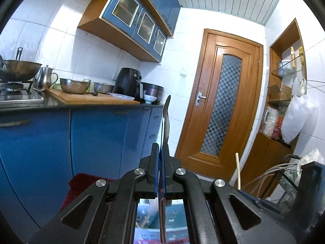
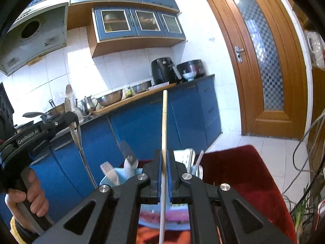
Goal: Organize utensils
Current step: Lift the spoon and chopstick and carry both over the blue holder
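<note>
Both tongs are closed on utensils. Your left tongs (image 1: 161,162) pinch a metal spatula (image 1: 166,120) by its shaft, and its end points up toward 12 o'clock. Your right tongs (image 2: 164,162) clamp a wooden chopstick (image 2: 164,120), also upright toward 12 o'clock. Below them, at 6 o'clock, a light blue holder (image 2: 109,180) carries plastic forks (image 2: 110,173). It stands on a red cloth (image 2: 243,172).

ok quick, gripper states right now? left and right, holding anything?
Left gripper: shut on a metal utensil, seemingly a spoon seen edge-on.
Right gripper: shut on a chopstick pointing up and away.
</note>
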Demonstrator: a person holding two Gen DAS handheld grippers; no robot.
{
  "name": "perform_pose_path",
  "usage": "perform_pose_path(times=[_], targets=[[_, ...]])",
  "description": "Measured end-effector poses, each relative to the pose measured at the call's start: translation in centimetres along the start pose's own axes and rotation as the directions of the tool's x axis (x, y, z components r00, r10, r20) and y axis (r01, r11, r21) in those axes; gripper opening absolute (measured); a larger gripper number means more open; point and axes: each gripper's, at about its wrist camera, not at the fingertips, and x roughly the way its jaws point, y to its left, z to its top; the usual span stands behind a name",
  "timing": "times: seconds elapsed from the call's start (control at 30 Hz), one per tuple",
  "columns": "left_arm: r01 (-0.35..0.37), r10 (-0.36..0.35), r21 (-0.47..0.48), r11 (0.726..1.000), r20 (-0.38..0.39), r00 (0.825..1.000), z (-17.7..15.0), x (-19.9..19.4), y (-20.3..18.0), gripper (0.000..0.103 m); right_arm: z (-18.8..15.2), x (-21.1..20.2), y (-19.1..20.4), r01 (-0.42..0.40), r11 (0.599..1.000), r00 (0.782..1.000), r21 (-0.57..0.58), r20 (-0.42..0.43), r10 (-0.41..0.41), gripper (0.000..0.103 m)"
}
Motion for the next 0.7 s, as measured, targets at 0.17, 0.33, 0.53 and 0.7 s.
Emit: perform_pose_path(times=[0.17, 0.33, 0.53, 0.7], targets=[[-0.021, 0.021, 0.003, 1.0, 0.026, 0.999, 0.1, 2.1, 0.6, 0.0, 0.8, 1.9, 0.0, 0.021, 1.0, 0.998, -0.009, 0.058, -0.02, 0.006], [-0.027, 0.027, 0.002, 1.0, 0.046, 0.999, -0.3, 3.7, 1.1, 0.0, 0.7, 3.9, 0.2, 0.068, 0.997, 0.991, -0.042, 0.117, -0.062, 0.006], [-0.027, 0.027, 0.0, 1.0, 0.029, 0.999, -2.0, 5.2, 1.9, 0.0, -0.5, 6.3, 0.4, 0.095, 0.992, 0.991, -0.086, 0.103, -0.085, 0.006], [-0.026, 0.026, 0.017, 1.0, -0.008, 1.0, -4.2, 6.3, 2.1, 0.0, -1.7, 6.9, 0.7, 0.1, 0.987, 0.993, -0.128, 0.069, -0.091, 0.006]])
